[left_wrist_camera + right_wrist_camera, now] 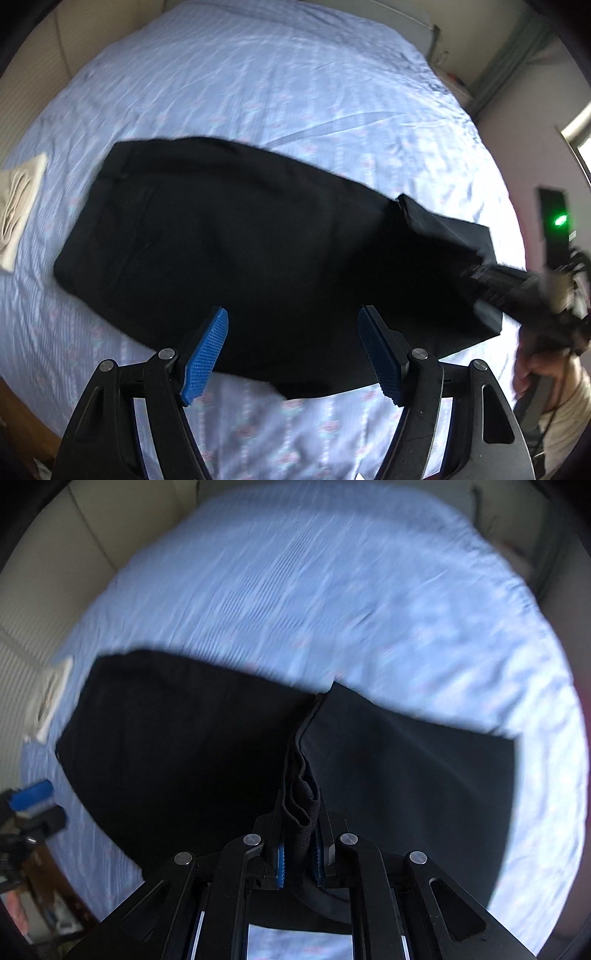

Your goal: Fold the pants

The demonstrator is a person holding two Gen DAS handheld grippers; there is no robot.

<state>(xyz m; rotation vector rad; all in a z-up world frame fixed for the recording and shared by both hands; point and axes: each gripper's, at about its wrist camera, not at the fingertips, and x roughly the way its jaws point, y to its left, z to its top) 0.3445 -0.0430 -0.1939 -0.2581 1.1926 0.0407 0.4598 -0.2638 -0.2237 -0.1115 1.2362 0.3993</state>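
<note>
One bed (280, 74) with a pale blue patterned sheet fills both views. One pair of black pants (240, 251) lies across the middle of it, long axis running from the left of the frame, where the wider end sits, down to the right, the leg end lifted. One folded beige cloth (20, 210) rests at the left edge. Two grippers: the left gripper (293, 354) hovers with fingers spread over the pants; the right gripper (299, 862) pinches bunched pants fabric.
</note>
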